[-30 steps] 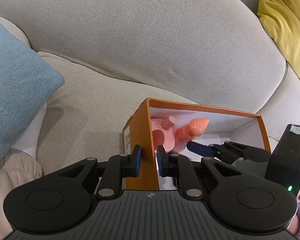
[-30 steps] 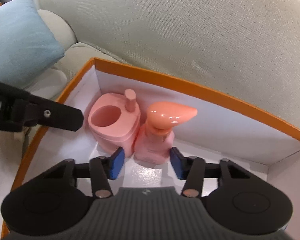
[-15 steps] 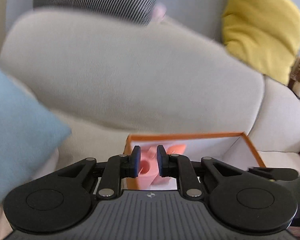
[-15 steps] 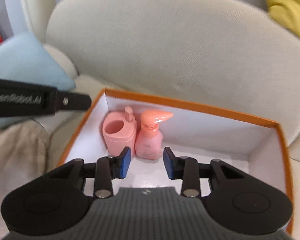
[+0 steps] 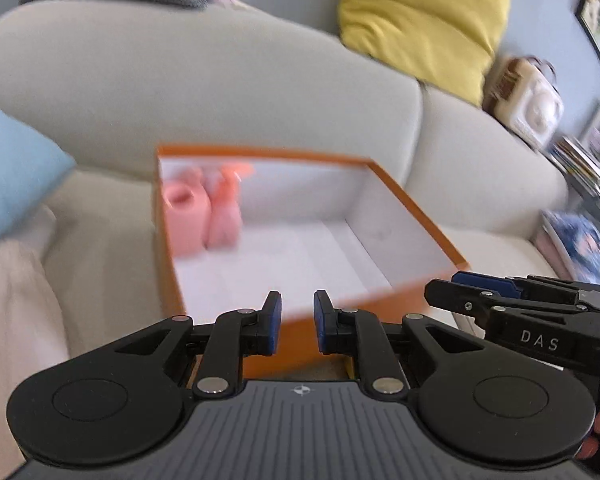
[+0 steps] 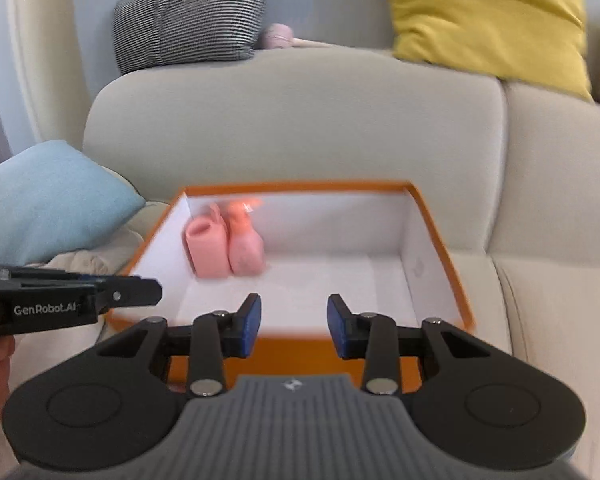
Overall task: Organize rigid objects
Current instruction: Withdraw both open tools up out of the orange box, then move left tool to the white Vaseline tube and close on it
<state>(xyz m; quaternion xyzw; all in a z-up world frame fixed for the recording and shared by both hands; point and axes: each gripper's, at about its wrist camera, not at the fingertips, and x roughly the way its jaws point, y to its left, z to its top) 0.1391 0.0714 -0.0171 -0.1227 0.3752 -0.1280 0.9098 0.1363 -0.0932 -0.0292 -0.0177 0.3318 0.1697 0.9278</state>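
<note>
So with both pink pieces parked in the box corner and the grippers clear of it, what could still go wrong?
1. The orange box sits on soft sofa cushion; a bump could tip the pink pump bottle or pink holder.
2. The right gripper and left gripper hover near the box's front wall and could knock it.

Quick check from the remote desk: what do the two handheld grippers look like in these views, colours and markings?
Both are matte black. The left gripper and the right gripper each have two linkage fingers with silver pivot pins, blue pads, round side discs and a ribbed grey body. Seen side-on, the left's body reads "GenRobot.AI", the right's "DAS". No sleeves or cables show.
</note>
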